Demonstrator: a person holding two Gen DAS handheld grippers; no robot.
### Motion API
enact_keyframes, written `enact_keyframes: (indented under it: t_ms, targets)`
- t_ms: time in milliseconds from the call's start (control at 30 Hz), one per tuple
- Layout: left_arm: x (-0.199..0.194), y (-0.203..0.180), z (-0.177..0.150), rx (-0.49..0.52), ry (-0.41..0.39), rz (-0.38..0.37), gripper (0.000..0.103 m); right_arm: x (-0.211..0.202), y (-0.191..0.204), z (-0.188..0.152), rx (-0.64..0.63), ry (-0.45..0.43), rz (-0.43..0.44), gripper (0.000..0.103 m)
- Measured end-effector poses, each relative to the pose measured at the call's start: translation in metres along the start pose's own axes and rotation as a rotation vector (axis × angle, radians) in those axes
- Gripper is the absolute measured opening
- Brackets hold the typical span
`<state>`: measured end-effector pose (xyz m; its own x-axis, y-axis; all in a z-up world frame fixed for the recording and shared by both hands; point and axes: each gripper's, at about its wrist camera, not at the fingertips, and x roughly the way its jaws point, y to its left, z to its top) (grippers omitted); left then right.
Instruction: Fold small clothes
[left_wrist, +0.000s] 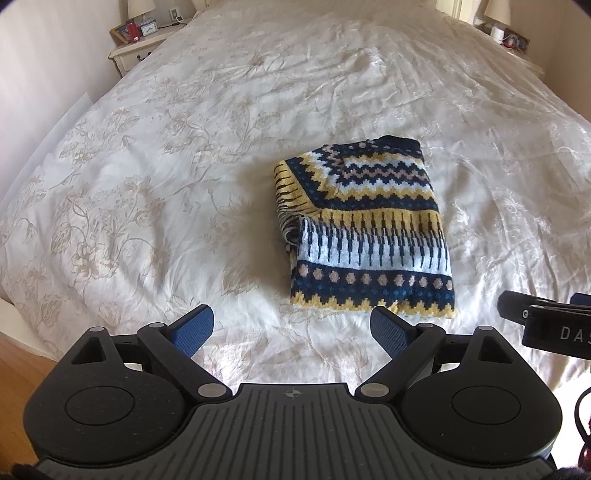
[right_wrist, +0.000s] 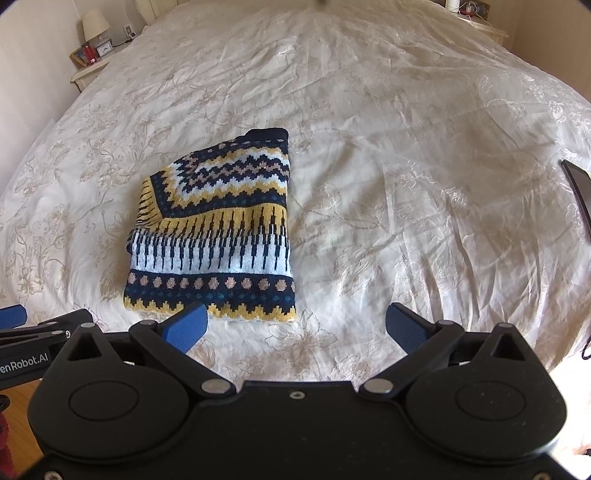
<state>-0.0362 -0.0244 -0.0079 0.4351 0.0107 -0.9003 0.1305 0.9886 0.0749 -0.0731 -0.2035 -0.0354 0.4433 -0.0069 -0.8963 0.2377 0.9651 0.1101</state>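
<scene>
Lying mid-bed as a rough folded rectangle, the navy, yellow and pale-blue patterned knit sweater (left_wrist: 364, 229) shows zigzag bands, a row of tan dots and long tooth-like stripes; loose yarn ends fray at its left fold. It rests on a cream duvet with a faint beige floral print (left_wrist: 147, 184), crumpled into shallow creases. My left gripper (left_wrist: 291, 328) hovers at the sweater's near hem, black linkage arms spread, blue ribbed pads (left_wrist: 194, 328) wide apart and holding nothing. My right gripper (right_wrist: 295, 326) sits likewise near the hem's right corner, fingers parted and empty. A cream wooden nightstand (left_wrist: 136, 48) with a lamp stands far left.
</scene>
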Motion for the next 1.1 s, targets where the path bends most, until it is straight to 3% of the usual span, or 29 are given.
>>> enact_keyframes:
  t_ms: [1100]
  targets:
    - [0.003,0.015,0.001,-0.008,0.031,0.008,0.092,0.009,0.016,-0.001,-0.001,0.037,0.004,0.102]
